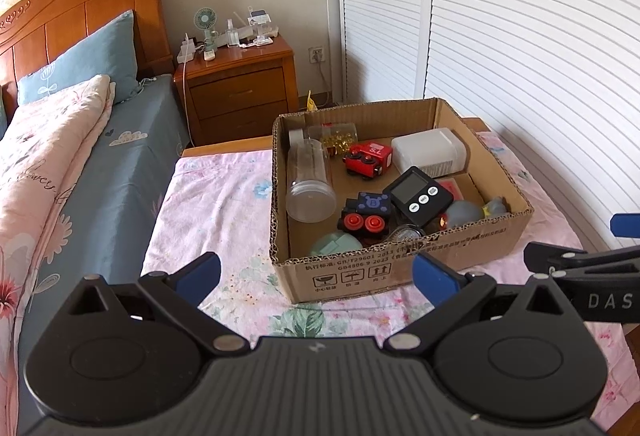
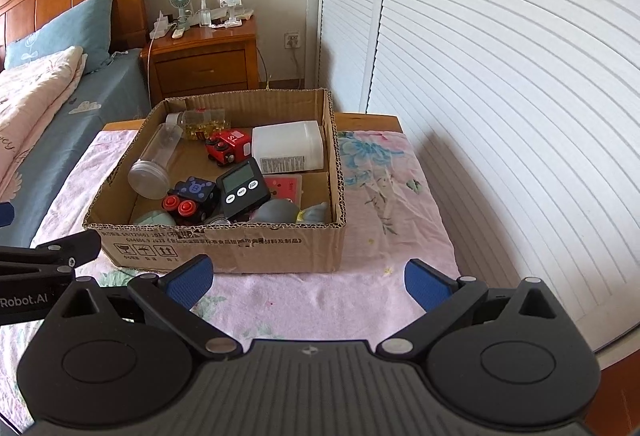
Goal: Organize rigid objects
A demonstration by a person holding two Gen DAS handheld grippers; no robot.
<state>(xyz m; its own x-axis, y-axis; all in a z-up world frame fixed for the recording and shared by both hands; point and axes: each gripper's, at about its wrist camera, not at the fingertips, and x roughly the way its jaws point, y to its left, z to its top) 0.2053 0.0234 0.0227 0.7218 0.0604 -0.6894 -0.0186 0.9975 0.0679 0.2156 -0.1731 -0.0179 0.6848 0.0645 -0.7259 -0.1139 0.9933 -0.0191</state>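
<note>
Cardboard box [image 2: 248, 248] holds timer [image 2: 241, 187], toy trains, bottles; both grippers' fingers [image 1: 198, 272] spread, empty.

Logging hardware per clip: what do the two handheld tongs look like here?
Both match: the left tongs and right tongs have matte black bodies, two round hubs, silver pivot pins and blue ribbed fingertip pads. White lettering shows on their sides. No cables or sleeves visible.
</note>
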